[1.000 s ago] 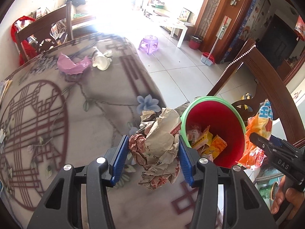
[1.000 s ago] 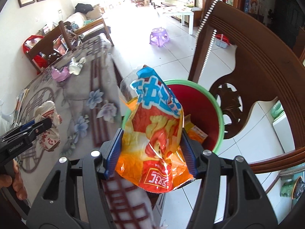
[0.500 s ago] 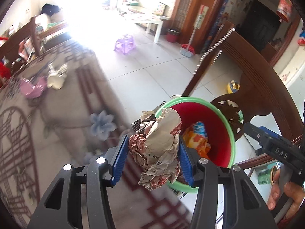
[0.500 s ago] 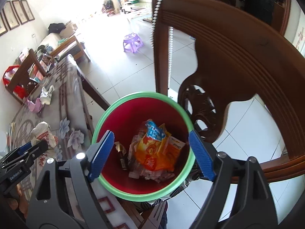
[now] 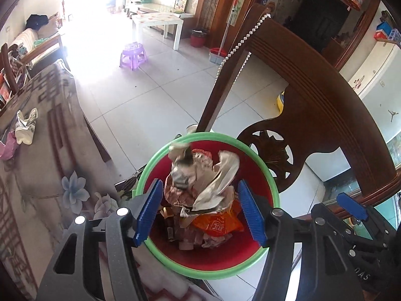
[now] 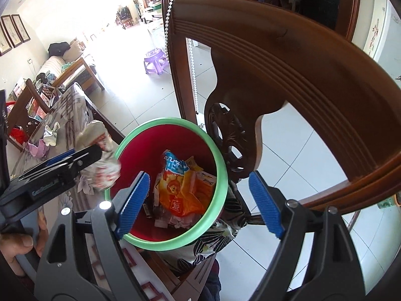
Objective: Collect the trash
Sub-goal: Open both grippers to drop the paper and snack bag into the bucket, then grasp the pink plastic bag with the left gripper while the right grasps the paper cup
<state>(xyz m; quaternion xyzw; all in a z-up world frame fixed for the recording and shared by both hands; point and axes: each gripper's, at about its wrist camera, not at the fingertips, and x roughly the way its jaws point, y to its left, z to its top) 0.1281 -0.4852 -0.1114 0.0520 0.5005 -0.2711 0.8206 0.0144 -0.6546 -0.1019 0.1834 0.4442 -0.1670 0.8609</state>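
1. The left tongs (image 5: 199, 210), clenched on the crumpled paper wad (image 5: 200, 175) a second ago beside the bin, are now opening over the red bin (image 5: 250, 272); the wad drops free between the pads
2. The right tongs (image 6: 199, 202) hang released; their orange snack bag (image 6: 184, 190) already lies inside
3. Pink and white scraps (image 5: 23, 128) remain on the tabletop (image 5: 45, 165)

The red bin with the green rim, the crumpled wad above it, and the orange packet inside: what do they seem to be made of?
The red bin looks like moulded plastic: smooth, evenly coloured walls and a rounded green rim. The crumpled wad seems to be thin printed paper, matte with sharp creases. The orange packet is probably plastic film, since its wrinkled surface shines.
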